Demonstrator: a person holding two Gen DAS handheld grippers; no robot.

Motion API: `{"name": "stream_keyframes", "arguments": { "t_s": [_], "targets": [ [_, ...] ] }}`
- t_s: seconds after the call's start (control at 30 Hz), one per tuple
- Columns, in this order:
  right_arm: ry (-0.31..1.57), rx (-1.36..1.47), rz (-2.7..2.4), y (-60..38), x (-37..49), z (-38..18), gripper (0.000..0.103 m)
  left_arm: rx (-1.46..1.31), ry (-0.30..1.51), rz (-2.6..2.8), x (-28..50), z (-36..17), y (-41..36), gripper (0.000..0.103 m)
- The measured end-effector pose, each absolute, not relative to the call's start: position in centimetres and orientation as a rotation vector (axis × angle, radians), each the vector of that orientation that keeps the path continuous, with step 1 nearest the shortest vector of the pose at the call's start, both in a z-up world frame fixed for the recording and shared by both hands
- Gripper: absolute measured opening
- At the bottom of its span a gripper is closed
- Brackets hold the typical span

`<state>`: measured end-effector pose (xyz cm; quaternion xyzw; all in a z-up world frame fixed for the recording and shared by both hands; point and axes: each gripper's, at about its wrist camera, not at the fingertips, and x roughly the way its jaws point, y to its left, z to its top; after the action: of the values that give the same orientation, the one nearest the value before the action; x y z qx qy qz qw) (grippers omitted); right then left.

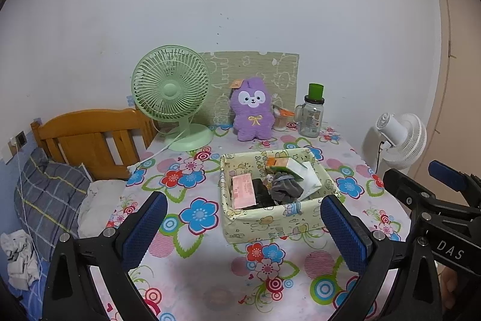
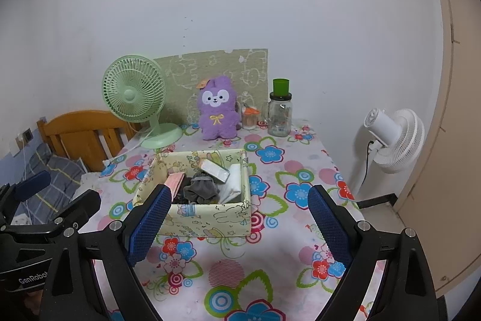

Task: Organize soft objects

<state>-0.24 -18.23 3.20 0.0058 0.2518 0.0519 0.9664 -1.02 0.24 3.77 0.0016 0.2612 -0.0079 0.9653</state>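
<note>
Flowered bench (image 1: 192, 270): we hold both claws, left (image 1: 243, 226) and right (image 2: 236, 223), wide and empty before the box (image 1: 270, 218); grey cloth (image 1: 285, 188) inside may snag neighbouring packets when lifted

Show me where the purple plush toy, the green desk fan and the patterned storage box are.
purple plush toy (image 1: 253, 113), left wrist view, on its belly.
green desk fan (image 1: 170, 88), left wrist view, centre of the grille.
patterned storage box (image 2: 210, 218), right wrist view, near front wall.

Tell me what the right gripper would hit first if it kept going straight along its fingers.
Probably the near wall of the patterned storage box, which sits just ahead between the open right gripper fingers; depth is hard to judge through the fisheye.
</note>
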Motion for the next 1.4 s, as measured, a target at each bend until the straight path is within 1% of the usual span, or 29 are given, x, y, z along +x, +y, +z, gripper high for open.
{"name": "stream_keyframes", "arguments": {
  "t_s": [1.4],
  "targets": [
    [0.503,0.012,0.095,-18.33,-0.64,3.87,0.094,-0.007,0.529,-0.029,-1.18,3.7,0.24,0.103]
  ]
}}
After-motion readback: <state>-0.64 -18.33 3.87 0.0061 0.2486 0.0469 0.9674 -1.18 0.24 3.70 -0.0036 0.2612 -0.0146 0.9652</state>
